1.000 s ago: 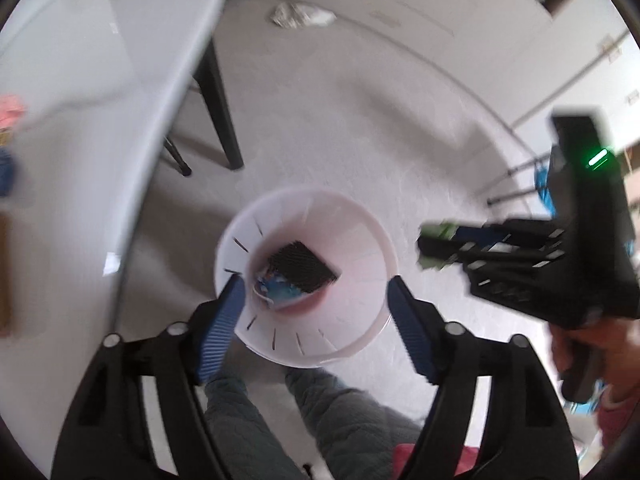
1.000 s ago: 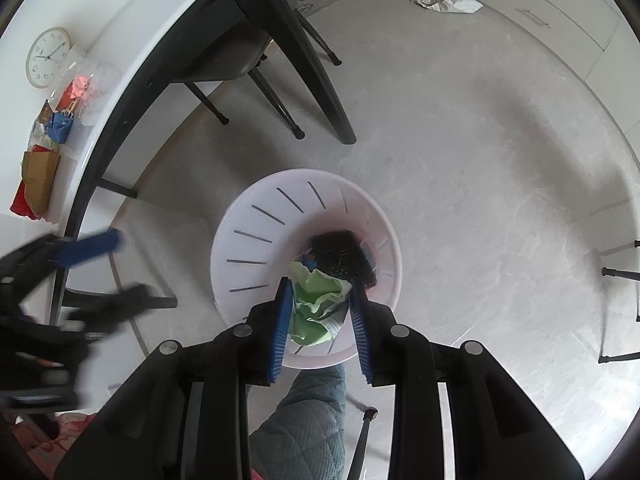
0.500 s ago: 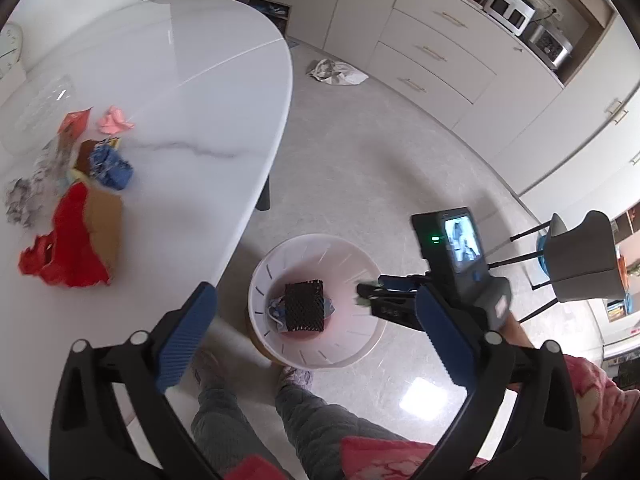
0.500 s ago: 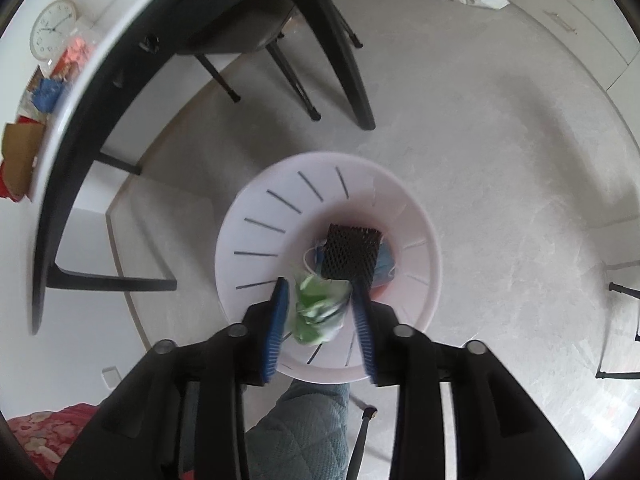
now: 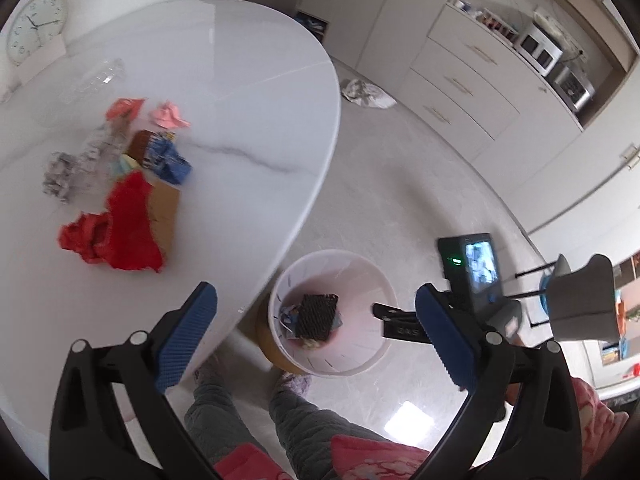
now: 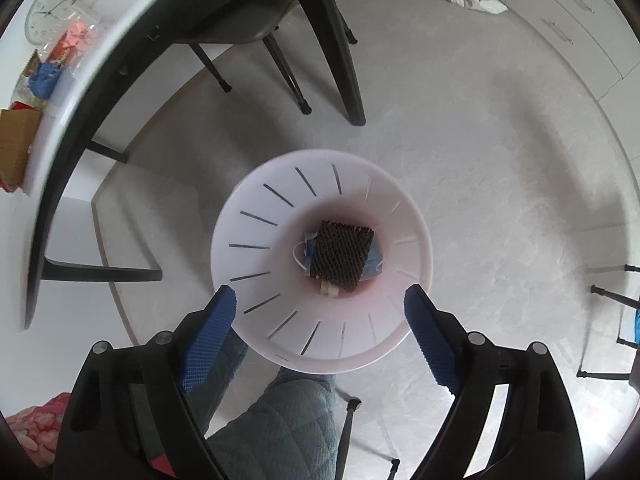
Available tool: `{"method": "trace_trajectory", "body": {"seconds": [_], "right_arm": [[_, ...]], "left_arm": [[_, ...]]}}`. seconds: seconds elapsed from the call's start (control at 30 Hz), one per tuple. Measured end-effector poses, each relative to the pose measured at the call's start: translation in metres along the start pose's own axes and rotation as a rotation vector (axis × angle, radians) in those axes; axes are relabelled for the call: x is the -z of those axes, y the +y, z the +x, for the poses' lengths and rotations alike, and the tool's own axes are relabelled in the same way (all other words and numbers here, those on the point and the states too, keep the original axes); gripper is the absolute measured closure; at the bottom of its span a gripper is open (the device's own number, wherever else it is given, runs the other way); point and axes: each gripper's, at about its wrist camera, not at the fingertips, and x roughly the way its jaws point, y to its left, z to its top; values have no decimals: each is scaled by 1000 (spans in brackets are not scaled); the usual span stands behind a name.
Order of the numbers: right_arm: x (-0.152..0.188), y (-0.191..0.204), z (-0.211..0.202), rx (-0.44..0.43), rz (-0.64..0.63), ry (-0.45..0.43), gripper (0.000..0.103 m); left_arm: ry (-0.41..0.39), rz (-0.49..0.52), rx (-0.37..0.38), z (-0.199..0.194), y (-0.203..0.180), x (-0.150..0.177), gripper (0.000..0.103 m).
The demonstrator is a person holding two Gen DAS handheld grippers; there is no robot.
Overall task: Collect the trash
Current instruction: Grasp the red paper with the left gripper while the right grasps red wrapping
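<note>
The right gripper (image 6: 320, 328) hangs over the white bin (image 6: 256, 280) on the floor, jaws opening with nothing between them. The left gripper (image 5: 316, 340), wide open and empty, faces the surface (image 5: 248, 80), where trash (image 5: 128, 224) remains. Next likely calls for reaching there.

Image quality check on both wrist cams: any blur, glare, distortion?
Left wrist: fisheye bends the table edge; trash pile slightly motion-smeared; glare patch on the floor. Right wrist: bin sharp, table rim at left streaked, dark corner vignette.
</note>
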Motion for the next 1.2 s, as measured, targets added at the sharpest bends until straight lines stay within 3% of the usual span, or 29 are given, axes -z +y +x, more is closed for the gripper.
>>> {"method": "trace_trajectory", "body": {"seconds": [0.23, 0.5, 0.67, 0.83, 1.13, 1.2], "right_arm": [[-17, 30, -56, -6, -43, -101, 17], [-52, 113, -103, -76, -123, -210, 13], [-71, 176, -103, -126, -143, -225, 13], [-85, 224, -87, -127, -129, -210, 13], [-93, 251, -39, -87, -1, -107, 48], [-91, 252, -37, -90, 16, -101, 66]], "left_arm": [[-107, 21, -113, -32, 14, -15, 8], [-122, -58, -179, -56, 85, -34, 8], [-133, -74, -213, -69, 147, -43, 8], [-115, -25, -186, -71, 197, -41, 8], [-29, 159, -65, -43, 229, -31, 8], [-12, 192, -36, -35, 230, -30, 8]]}}
